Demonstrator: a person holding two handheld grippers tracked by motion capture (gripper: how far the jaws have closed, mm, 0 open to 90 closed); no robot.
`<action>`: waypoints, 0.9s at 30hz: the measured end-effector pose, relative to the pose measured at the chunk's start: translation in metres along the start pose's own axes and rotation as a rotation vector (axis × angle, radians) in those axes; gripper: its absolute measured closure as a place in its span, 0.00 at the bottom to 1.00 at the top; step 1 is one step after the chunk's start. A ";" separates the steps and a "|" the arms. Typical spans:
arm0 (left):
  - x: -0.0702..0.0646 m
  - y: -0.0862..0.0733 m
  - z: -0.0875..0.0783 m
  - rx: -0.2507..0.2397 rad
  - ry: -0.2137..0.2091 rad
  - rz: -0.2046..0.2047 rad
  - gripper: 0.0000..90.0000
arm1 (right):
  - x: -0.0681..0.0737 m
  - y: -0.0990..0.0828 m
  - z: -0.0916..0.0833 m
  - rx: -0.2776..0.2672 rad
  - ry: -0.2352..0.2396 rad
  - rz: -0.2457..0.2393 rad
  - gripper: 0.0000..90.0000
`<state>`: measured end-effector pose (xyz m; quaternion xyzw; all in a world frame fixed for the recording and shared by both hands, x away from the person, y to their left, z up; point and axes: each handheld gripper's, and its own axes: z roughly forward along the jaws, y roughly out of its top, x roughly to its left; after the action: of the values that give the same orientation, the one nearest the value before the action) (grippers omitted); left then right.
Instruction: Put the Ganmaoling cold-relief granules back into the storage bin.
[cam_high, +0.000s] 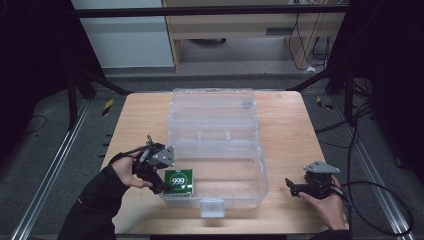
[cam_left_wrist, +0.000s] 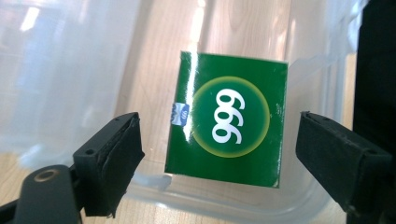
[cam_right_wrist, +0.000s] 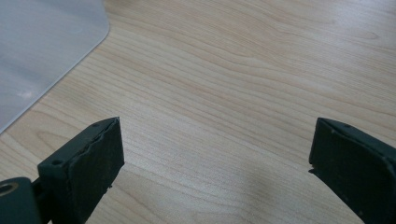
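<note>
Here, the left gripper (cam_left_wrist: 219, 144) hangs over the bin (cam_high: 250, 187) — jaws apart, clear of the green box (cam_left_wrist: 227, 119) inside. The right gripper (cam_right_wrist: 215, 163) rests on the table (cam_right_wrist: 243, 70) — jaws wide, nothing between them.

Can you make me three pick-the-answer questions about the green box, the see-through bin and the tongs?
1. Where is the green box?
A. inside the clear bin, at its near left corner
B. on the floor
C. by the right tongs

2. What number is printed on the green box?
A. 123
B. 999
C. 505

3. How are the left tongs?
A. shut on the box
B. open, box not gripped
C. holding a cup

Answers: 1 A, the high view shows it behind the bin's wall. 2 B, white digits in a circle. 3 B, both pads stand apart from the box edges.
</note>
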<state>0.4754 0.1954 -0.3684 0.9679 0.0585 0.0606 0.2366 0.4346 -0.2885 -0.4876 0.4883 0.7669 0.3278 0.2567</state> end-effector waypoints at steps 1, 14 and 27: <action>0.000 -0.001 -0.003 -0.009 0.013 -0.007 0.16 | 0.000 0.000 0.000 -0.002 0.001 0.000 0.04; 0.002 -0.056 -0.032 -0.193 0.214 -0.275 0.19 | -0.002 -0.001 -0.001 -0.007 -0.003 0.007 0.04; -0.001 -0.139 -0.007 -0.335 0.422 -0.657 0.19 | -0.002 -0.001 -0.001 -0.007 -0.008 0.014 0.04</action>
<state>0.4620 0.3210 -0.4265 0.8123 0.4005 0.1876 0.3801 0.4334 -0.2909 -0.4876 0.4941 0.7614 0.3303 0.2589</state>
